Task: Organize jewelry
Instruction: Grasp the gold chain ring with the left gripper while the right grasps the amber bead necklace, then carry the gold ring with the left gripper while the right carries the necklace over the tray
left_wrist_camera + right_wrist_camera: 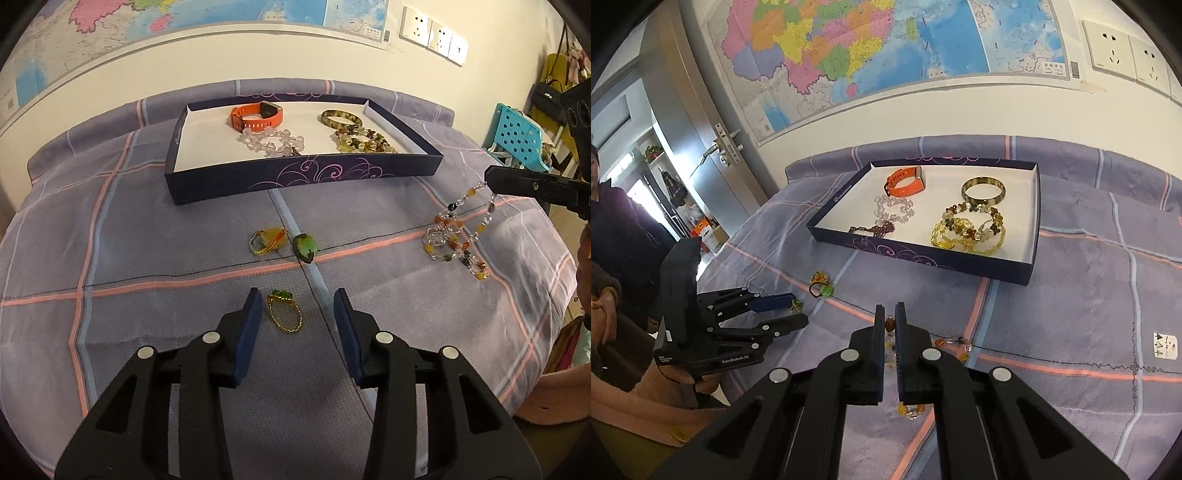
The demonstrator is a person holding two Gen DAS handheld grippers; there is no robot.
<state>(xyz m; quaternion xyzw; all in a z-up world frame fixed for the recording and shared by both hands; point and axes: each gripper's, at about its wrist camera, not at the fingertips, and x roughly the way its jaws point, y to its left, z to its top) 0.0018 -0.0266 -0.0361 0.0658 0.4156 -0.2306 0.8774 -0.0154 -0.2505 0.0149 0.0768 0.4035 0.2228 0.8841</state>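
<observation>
Lifting amber bead strand (458, 236) in pinched right gripper (890, 314); left gripper (295, 306) half-open around gold chain ring (283, 312), not gripping. Next: carry strand to tray (303, 177).

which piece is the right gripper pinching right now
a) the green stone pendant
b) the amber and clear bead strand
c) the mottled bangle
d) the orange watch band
b: the right gripper is closed on the amber and clear bead strand, which hangs from its tip down to the bedspread; the watch and bangle lie in the tray.
</observation>
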